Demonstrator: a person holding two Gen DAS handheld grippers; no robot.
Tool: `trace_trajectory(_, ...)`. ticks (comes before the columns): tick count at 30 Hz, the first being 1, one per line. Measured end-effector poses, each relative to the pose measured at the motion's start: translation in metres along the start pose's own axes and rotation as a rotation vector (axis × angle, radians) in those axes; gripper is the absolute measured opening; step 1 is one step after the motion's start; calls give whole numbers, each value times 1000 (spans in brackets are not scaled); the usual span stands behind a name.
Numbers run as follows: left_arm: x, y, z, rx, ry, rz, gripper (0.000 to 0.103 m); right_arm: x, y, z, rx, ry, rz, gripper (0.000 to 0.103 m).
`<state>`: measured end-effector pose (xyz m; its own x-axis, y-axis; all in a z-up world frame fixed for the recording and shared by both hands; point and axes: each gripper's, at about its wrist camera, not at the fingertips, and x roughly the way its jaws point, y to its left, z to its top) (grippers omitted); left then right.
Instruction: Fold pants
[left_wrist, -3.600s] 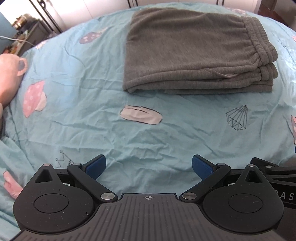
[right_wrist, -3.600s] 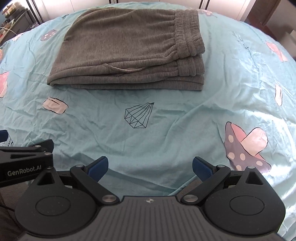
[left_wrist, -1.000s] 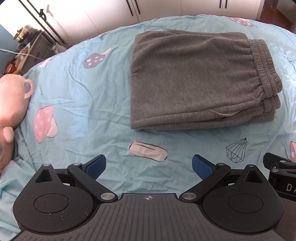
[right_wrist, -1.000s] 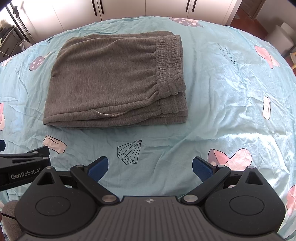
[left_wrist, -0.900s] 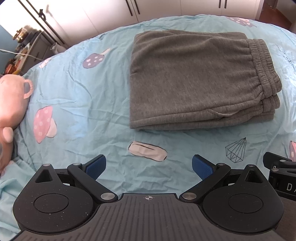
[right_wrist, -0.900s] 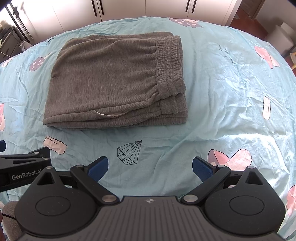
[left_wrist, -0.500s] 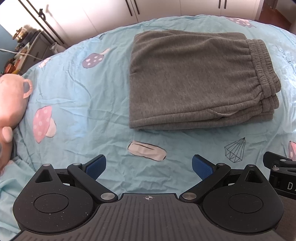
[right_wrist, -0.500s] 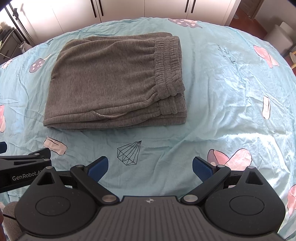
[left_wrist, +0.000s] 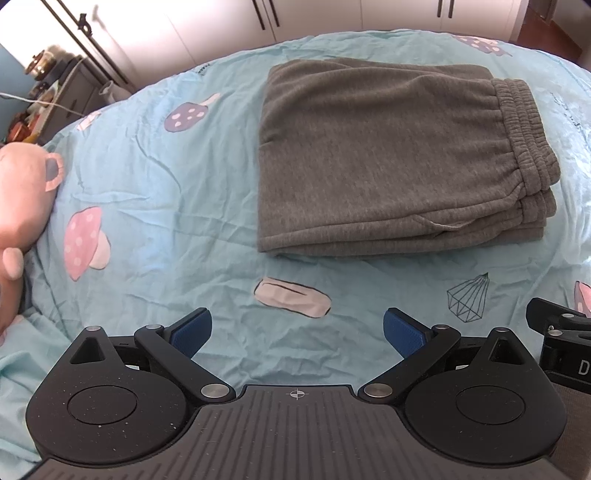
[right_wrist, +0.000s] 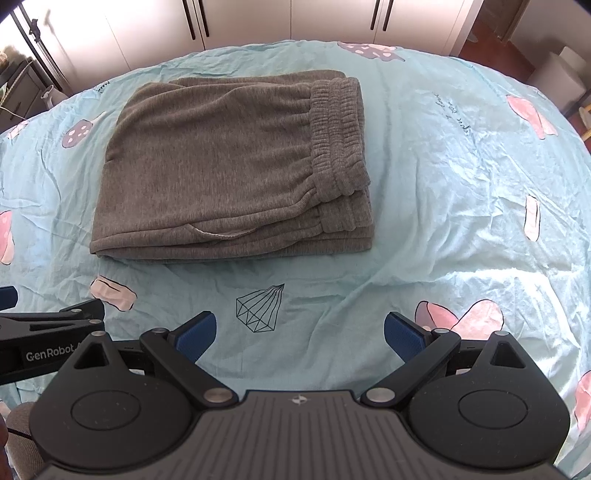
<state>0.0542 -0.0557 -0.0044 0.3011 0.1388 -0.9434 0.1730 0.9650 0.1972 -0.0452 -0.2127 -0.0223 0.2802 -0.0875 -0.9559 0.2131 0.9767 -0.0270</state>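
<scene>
Mid-bed on the mushroom-print turquoise sheet (right_wrist: 424, 229), the grey knit pants (right_wrist: 229, 166) lie fully folded; my left tongs (left_wrist: 297, 328) and right tongs (right_wrist: 300, 330) hang spread, empty.

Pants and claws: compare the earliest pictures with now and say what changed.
Both claws, left and right, pulled back and up from the folded pants, so more bedsheet shows. Nothing was gripped or released. The pants stayed folded in place, both claws open.

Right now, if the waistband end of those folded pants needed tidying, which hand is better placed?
Right, probably. The waistband sits nearer the right tool's centre line; from the left tool it lies far toward the right. Both are open and clear of the pants.
</scene>
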Motion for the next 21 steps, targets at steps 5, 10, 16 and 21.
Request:
trace_trajectory(5,0,0,0,-3,-2,-6,102,1,0,0,7,6,0,98)
trace_trajectory(10,0,-1,0,-1,2,-1,102,1,0,-2,6,2,0,98)
trace_trajectory(16,0,0,0,-1,-1,-3,102,1,0,-2,9,0,2,98)
trace_trajectory(21,0,-1,1,0,-5,-5,102,1,0,-2,10,0,7,98)
